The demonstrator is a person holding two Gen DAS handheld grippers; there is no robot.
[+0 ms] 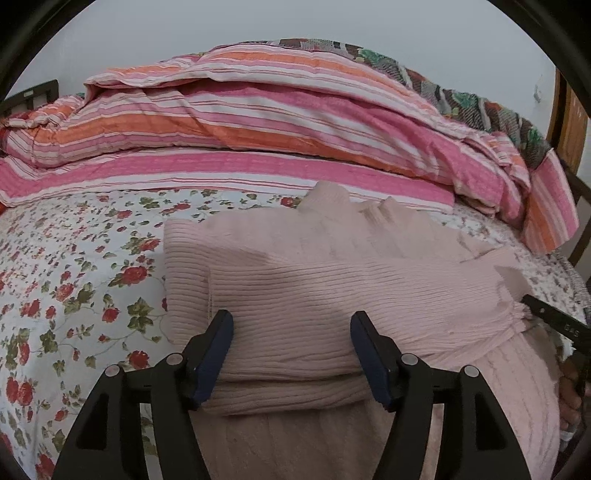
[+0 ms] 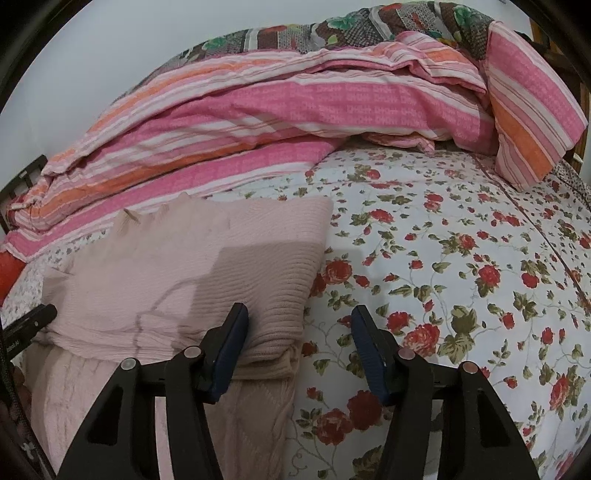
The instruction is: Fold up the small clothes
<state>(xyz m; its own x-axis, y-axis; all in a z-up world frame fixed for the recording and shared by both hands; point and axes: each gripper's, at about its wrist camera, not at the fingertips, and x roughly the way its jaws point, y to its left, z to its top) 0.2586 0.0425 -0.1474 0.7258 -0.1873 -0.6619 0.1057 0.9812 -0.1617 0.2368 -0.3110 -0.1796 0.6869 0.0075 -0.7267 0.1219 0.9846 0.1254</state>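
A pale pink ribbed knit sweater [image 1: 332, 280] lies folded on the floral bedsheet [image 1: 74, 266]. A second pink knit layer [image 1: 295, 443] lies under its near edge. My left gripper [image 1: 291, 332] is open, its jaws either side of the sweater's near folded edge. In the right wrist view the sweater [image 2: 184, 266] lies at the left. My right gripper [image 2: 299, 328] is open at the sweater's right near corner, its left pad [image 2: 229, 347] on the fabric and its right pad over the sheet [image 2: 461, 258]. The right gripper's tip [image 1: 554, 317] shows at the sweater's right edge.
A rumpled pink, orange and white striped duvet [image 1: 258, 122] is heaped along the far side of the bed, also in the right wrist view [image 2: 295, 99]. A dark patterned blanket [image 2: 332, 33] lies behind it. A wooden bed frame [image 1: 570, 122] stands at the far right.
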